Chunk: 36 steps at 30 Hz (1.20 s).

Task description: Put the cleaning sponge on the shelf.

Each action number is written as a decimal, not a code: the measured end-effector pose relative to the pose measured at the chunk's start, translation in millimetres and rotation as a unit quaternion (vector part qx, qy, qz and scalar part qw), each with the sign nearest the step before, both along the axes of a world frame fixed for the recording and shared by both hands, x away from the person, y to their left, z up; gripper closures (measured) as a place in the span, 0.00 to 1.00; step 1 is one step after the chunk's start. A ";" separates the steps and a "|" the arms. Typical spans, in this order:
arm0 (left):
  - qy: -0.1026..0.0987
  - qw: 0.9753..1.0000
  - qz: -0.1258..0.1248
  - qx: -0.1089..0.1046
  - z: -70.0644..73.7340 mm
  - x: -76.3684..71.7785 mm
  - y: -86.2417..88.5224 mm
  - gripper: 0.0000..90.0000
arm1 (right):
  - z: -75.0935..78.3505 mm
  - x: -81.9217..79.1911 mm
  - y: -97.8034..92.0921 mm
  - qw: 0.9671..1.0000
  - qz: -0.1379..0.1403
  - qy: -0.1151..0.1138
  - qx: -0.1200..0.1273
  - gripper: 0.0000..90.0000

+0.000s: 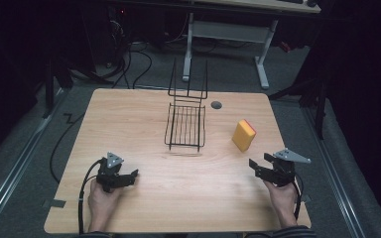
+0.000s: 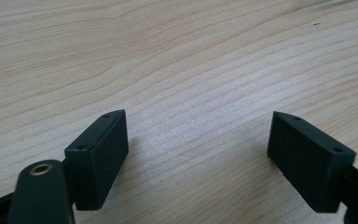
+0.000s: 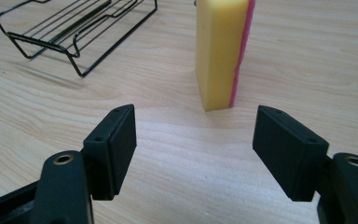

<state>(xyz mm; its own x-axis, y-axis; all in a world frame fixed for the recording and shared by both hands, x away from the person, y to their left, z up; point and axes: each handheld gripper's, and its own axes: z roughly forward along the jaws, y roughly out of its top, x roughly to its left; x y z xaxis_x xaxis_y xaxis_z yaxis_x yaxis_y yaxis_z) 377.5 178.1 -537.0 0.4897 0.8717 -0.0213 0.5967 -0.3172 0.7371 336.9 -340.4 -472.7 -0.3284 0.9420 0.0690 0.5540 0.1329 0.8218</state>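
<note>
Two forearms entering from six o'clock in the high view, one hand wrapped round each tool. Left hand (image 1: pixel 101 198) low at about seven o'clock, gripping the left gripper (image 1: pixel 129 177), aimed toward two o'clock with jaws spread wide and nothing between them. Right hand (image 1: pixel 281 194) at about five o'clock, gripping the right gripper (image 1: pixel 259 161), aimed toward ten o'clock, jaws likewise parted and bare. Grey plate atop each. Grippers well apart from each other.

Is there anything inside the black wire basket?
No: through the black wire basket only the light wooden table shows. Its open bars cover nothing.
</note>
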 end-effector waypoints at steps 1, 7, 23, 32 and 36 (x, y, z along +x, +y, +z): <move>0.000 1.000 0.000 0.000 0.0 0.0 0.0 0.23 | 1.5 0.5 0.9 1.000 0.000 0.001 0.001 0.34; 0.000 1.000 0.000 0.001 0.0 -0.1 -0.2 0.23 | 8.9 6.0 6.3 1.000 0.006 -0.009 -0.001 0.34; 0.000 1.000 0.000 0.002 0.0 -0.1 -0.3 0.23 | 25.7 19.7 8.2 1.000 0.014 -0.024 -0.004 0.34; 0.000 1.000 0.000 0.002 0.0 -0.1 -0.3 0.23 | 33.1 30.9 9.0 0.999 0.011 -0.031 -0.001 0.34; 0.000 1.000 0.000 0.002 0.0 -0.1 -0.3 0.23 | 36.2 35.2 9.3 0.999 0.009 -0.035 0.001 0.34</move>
